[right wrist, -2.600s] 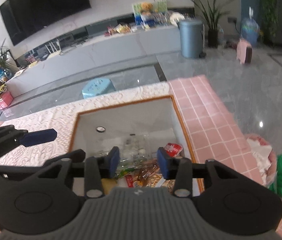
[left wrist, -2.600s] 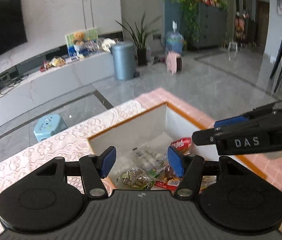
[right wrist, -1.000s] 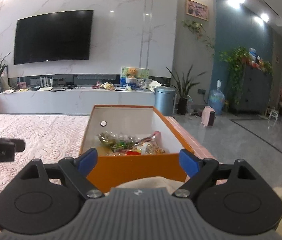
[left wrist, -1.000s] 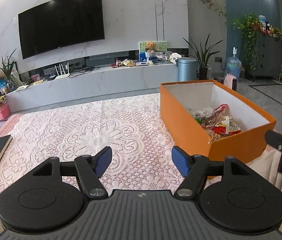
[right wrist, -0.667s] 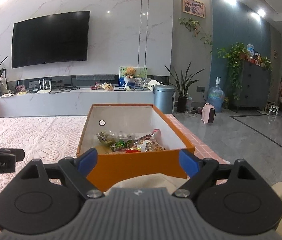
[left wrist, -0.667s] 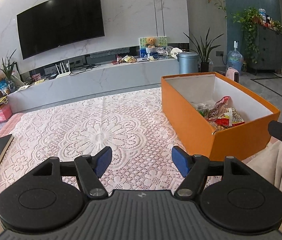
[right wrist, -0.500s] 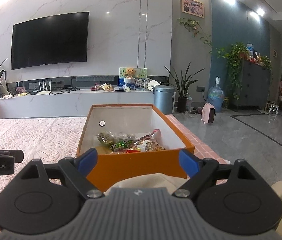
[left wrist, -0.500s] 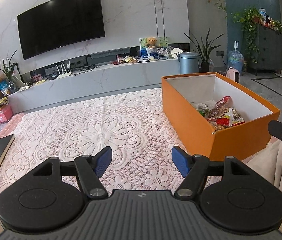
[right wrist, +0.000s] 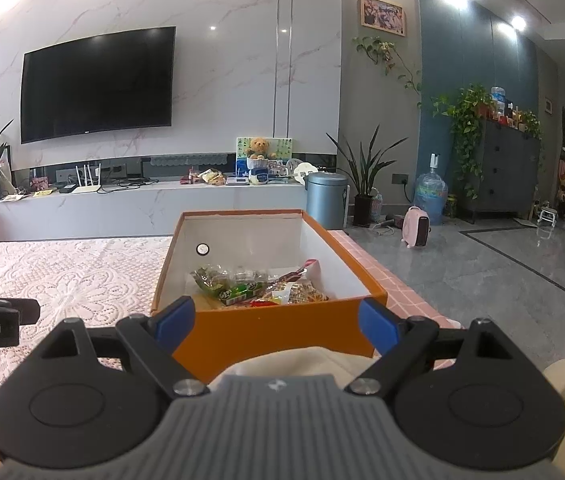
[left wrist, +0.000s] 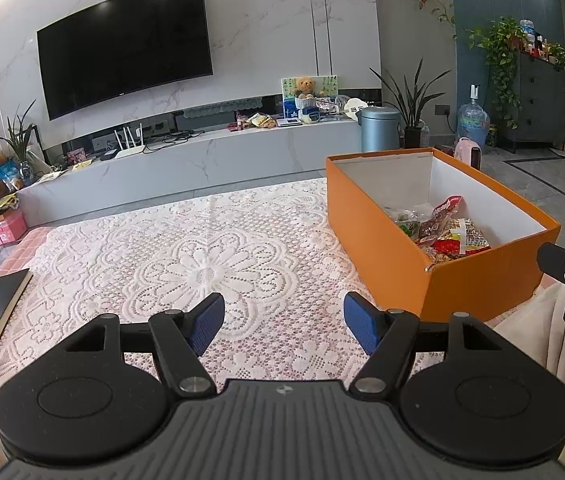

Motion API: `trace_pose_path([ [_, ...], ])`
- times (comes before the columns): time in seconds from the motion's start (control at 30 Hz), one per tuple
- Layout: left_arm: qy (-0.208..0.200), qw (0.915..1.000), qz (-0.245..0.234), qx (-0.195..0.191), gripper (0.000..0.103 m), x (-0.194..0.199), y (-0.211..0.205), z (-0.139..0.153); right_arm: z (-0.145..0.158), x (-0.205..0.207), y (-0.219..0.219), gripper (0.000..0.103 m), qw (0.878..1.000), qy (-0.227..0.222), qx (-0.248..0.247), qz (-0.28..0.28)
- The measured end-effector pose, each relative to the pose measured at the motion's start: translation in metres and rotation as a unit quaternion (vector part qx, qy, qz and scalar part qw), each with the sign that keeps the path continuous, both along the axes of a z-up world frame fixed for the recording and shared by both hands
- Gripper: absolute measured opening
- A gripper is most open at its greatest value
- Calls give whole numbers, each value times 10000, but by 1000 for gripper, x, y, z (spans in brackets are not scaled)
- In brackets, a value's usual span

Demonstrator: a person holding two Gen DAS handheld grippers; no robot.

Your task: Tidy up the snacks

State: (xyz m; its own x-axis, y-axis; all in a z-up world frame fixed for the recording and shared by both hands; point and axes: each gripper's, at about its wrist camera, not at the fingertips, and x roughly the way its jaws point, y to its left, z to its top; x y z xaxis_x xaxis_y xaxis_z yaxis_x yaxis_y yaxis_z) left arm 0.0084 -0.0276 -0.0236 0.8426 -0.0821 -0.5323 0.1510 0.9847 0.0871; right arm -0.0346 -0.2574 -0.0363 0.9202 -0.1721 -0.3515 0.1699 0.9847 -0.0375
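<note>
With the snacks (right wrist: 258, 288) piled in the box (right wrist: 278, 332) just ahead of your right gripper (right wrist: 274, 318), the job looks about done. Your left gripper (left wrist: 284, 322) hangs over bare lace, box ahead to its right. Both jaws are spread, holding nothing.

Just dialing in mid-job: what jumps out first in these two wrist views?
The orange box on the lace tablecloth stands out, open-topped, with the snack packets piled at its near end. Both the left gripper and the right gripper are open and empty, short of it. A big wall TV fills the background.
</note>
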Motion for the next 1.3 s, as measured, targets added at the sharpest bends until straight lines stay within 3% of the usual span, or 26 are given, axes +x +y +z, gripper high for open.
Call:
trace_pose_path([
  [1.3,17,10000,-3,70,80,1,1,1,-1,5,2,87,10000,85,20,-42],
])
